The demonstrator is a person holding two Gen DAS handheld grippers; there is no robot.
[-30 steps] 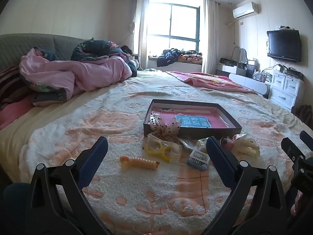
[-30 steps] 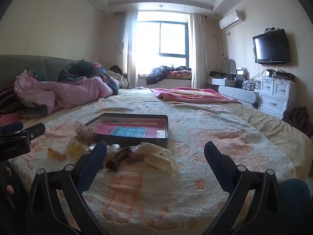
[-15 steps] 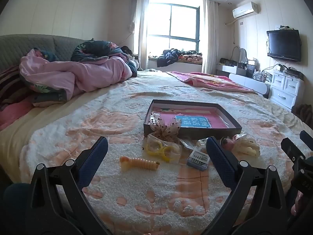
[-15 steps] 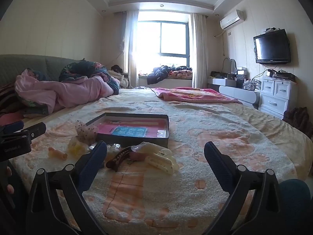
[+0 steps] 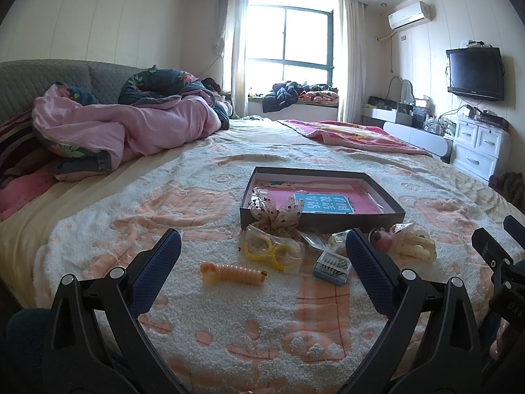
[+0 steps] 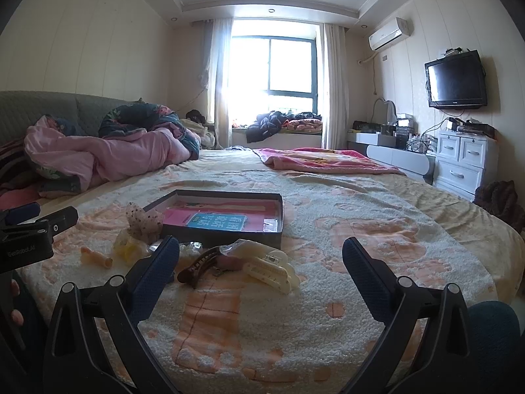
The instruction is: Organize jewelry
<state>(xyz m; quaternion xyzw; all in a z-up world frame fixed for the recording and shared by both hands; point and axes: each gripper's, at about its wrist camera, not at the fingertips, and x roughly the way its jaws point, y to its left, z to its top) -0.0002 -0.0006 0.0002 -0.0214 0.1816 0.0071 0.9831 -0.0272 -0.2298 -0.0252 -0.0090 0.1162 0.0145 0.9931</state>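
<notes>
A dark shallow box (image 5: 320,221) (image 6: 223,233) with a pink lining and a blue card lies on the bed. In front of it lie hair accessories: an orange spiral clip (image 5: 233,273) (image 6: 95,257), yellow rings in a clear bag (image 5: 272,250), a dotted bow (image 5: 275,211) (image 6: 141,221), a small case of pins (image 5: 332,265), a cream claw clip (image 5: 414,246) (image 6: 267,271) and a brown barrette (image 6: 198,265). My left gripper (image 5: 262,256) is open, hovering short of the spiral clip. My right gripper (image 6: 261,259) is open, just before the barrette and claw clip. Neither holds anything.
The items rest on a cream and peach fleecy bedspread (image 5: 229,328). A rumpled pink quilt (image 5: 131,128) lies at the far left, a pink blanket (image 6: 315,161) farther back. White drawers (image 6: 462,161) and a wall television (image 6: 456,78) stand on the right.
</notes>
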